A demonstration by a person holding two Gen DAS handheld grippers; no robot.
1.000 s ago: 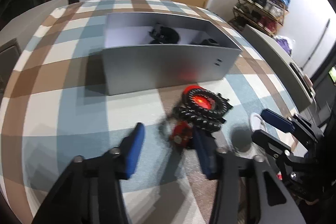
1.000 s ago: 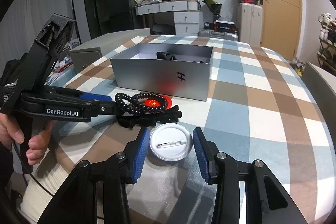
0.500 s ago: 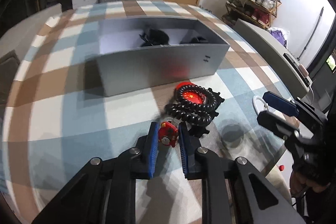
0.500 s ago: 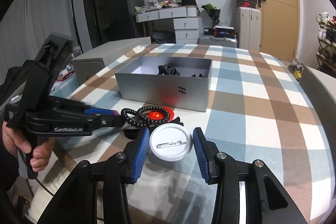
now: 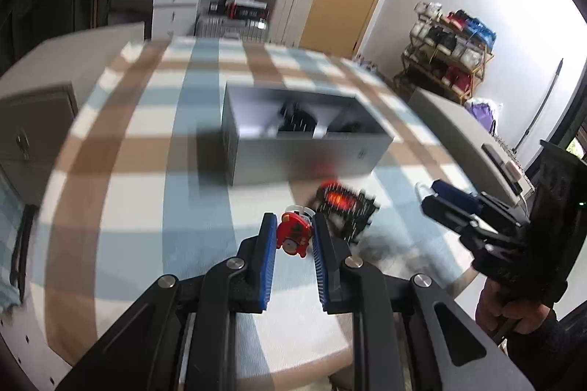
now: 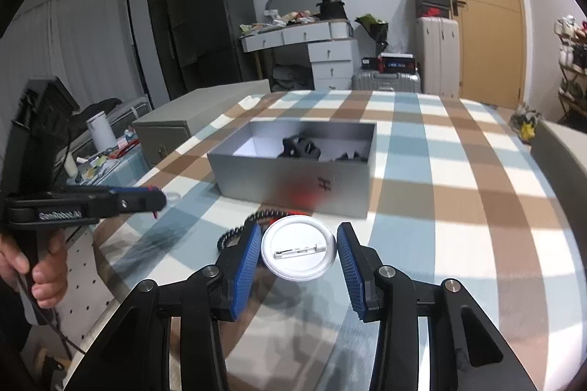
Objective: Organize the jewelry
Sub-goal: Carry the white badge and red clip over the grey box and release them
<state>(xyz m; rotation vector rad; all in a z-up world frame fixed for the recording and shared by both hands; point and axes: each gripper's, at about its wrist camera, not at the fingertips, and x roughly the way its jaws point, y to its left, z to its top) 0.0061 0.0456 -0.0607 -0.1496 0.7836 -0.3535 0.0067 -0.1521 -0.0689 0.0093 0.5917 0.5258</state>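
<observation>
My left gripper (image 5: 293, 237) is clenched on a small red figurine charm with a clear ring (image 5: 293, 232), both blue ribbed pads (image 5: 268, 246) pressed against its sides, and the charm hangs clear above the blue, brown and white checked tablecloth (image 5: 128, 171). Just beyond it, blurred, a coil of black beads around a red disc (image 5: 343, 204) lies on the cloth, near the front wall of the open grey rectangular cardboard box (image 5: 304, 163). Dark items sit inside the box; I cannot identify them.

My right gripper (image 6: 299, 248) holds a round white pin badge, back side up with its metal clasp showing (image 6: 298, 251). Its blue pads flank the badge rim on both sides; whether they actually press it I cannot tell. The badge sits above the cloth, in front of the box (image 6: 293, 178), and partly hides the black bead coil (image 6: 238, 229).
</observation>
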